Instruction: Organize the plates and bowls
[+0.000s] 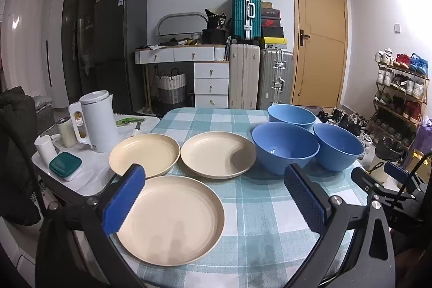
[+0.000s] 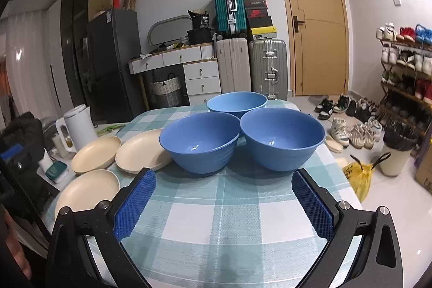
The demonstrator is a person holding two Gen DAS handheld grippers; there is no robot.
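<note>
Three cream plates lie on the checked tablecloth (image 1: 259,209): a near plate (image 1: 175,220), a far left plate (image 1: 144,154) and a far right plate (image 1: 217,154). Three blue bowls stand to their right: a near left bowl (image 2: 199,143), a near right bowl (image 2: 282,138) and a far bowl (image 2: 237,103). My left gripper (image 1: 216,196) hovers open over the near plate's right side, nothing between its fingers. My right gripper (image 2: 222,204) is open too, above bare cloth in front of the two near bowls. In the left wrist view the right gripper's blue pad (image 1: 395,170) shows at the right edge.
A side table at the left holds a white kettle (image 1: 98,120), a teal-lidded box (image 1: 65,165), a jar and a white bottle. Right of the table are a shoe rack (image 2: 405,66), loose shoes, a lined bin (image 2: 397,150) and a yellow bag (image 2: 360,176).
</note>
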